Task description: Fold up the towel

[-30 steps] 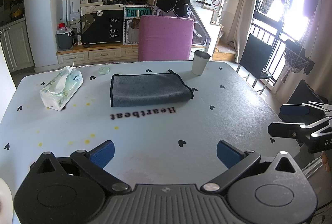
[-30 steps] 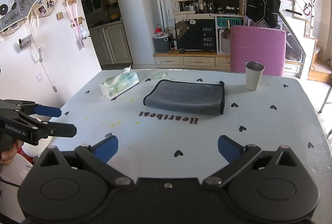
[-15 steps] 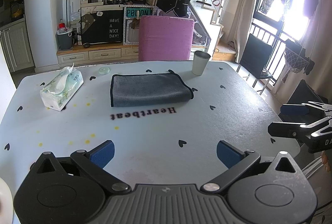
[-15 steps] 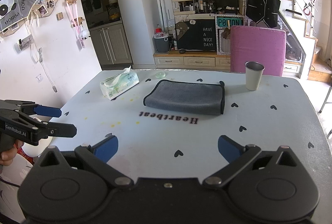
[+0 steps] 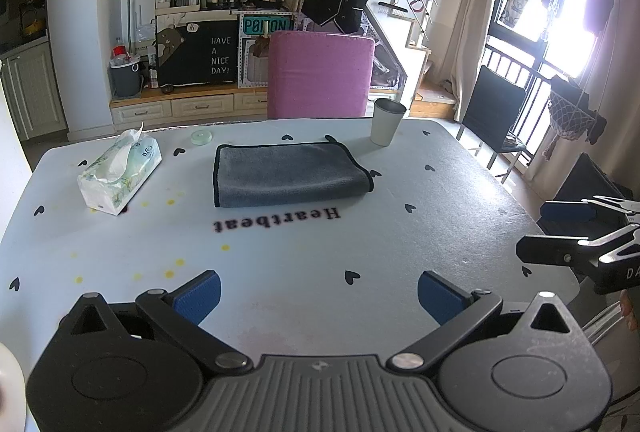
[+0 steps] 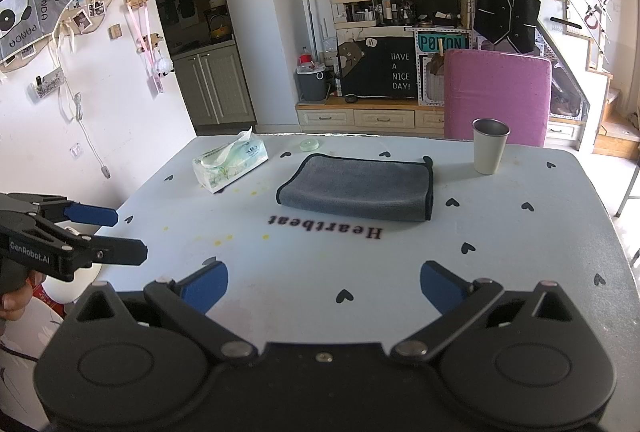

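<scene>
One grey towel (image 5: 289, 174) lies already doubled on the far half of the table (image 5: 280, 264), its black-bound edges stacked along the left and far sides and a rounded fold running along its near and right sides. It looks like plush microfibre: light, limp and thick, likely to sag from whatever point is lifted and to drag on the tablecloth rather than slide. The stacked corners at the left end seem the best place to take hold, pinching both layers together so they do not separate.

A tissue pack (image 5: 119, 176) sits to the towel's left, a small round lid (image 5: 201, 138) just beyond its far left corner, and a metal cup (image 5: 386, 121) stands near its far right corner, close enough to be knocked if the cloth is swung that way. A pink chair (image 5: 321, 74) faces the far edge.

Both tools hover over the near edge, well apart from the towel. The left gripper (image 5: 318, 292) has its jaws spread wide and empty; the right gripper (image 6: 323, 288) likewise shows jaws parted, holding nothing.
</scene>
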Available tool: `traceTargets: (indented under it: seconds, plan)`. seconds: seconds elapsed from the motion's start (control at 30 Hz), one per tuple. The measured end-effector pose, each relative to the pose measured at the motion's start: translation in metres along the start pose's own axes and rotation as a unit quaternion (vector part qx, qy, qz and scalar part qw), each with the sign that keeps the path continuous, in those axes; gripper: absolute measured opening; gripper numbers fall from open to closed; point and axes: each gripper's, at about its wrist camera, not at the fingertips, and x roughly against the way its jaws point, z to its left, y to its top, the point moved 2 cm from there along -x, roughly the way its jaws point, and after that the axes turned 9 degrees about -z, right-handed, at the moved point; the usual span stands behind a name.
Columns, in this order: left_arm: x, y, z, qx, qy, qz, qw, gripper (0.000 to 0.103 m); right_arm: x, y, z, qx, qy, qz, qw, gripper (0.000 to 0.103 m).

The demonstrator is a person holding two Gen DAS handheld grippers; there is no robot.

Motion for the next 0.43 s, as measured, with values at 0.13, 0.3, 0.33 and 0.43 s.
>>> traceTargets:
  seconds: [0.13, 0.3, 0.33, 0.43]
  plan:
    - [-0.0010, 0.0003, 0.0012, 0.001, 0.002, 0.001, 1.0000, 0.103, 0.0001, 0.0000, -0.0003, 0.000, 0.000, -0.001, 1.000, 0.102]
    - [-0.0008, 0.0027, 0.0064, 0.004, 0.006, 0.001, 1.0000, 0.103, 0.0001, 0.0000, -0.0004, 0.000, 0.000, 0.000, 1.000, 0.102]
    - [-0.0008, 0.0030, 0.0075, 0.005, 0.007, 0.001, 1.0000, 0.103, 0.0001, 0.0000, -0.0006, 0.000, 0.000, 0.000, 1.000, 0.102]
    - [0.0004, 0.0033, 0.0080, 0.005, 0.008, 0.000, 1.0000, 0.103, 0.0001, 0.0000, -0.0006, -0.001, 0.000, 0.000, 1.000, 0.102]
